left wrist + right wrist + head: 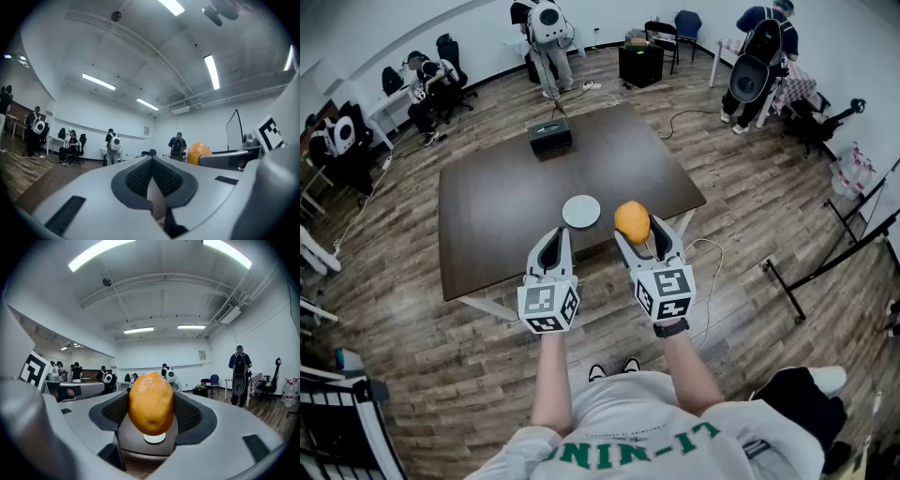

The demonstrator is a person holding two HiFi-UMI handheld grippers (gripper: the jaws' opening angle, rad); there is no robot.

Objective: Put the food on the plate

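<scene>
The orange food [632,222] is clamped in the wide-spread right claw [645,236] and raised beside the plate [581,212], presumably for placing. The left claw [553,248] is parked shut and empty.

Count taken against the table [487,216]:
- On it: one white plate [581,212], one black box [549,137].
- Over its near edge: one orange food item [632,222].
- Two grippers: left gripper [555,236], right gripper [643,234].
</scene>
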